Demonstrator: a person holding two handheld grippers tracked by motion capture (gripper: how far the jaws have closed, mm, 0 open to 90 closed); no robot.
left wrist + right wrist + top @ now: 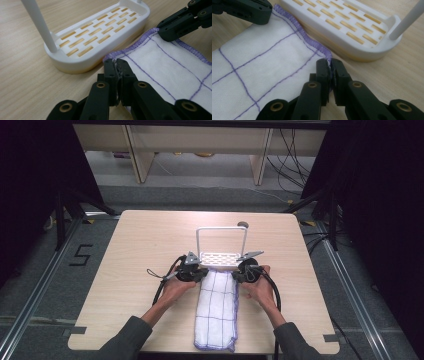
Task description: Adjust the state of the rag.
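Note:
A white cloth with purple grid lines and purple hem lies folded lengthwise on the table, its far end by a white rack. My left gripper is shut on the cloth's far left corner; its jaws pinch the hem. My right gripper is shut on the far right corner, the hem squeezed between its jaws. The right gripper also shows far off in the left gripper view, and the left gripper in the right gripper view.
The white slotted rack with a tall hoop handle stands just beyond the cloth, close to both grippers. Wooden table has bare room left and right. A small dark knob sits at the back.

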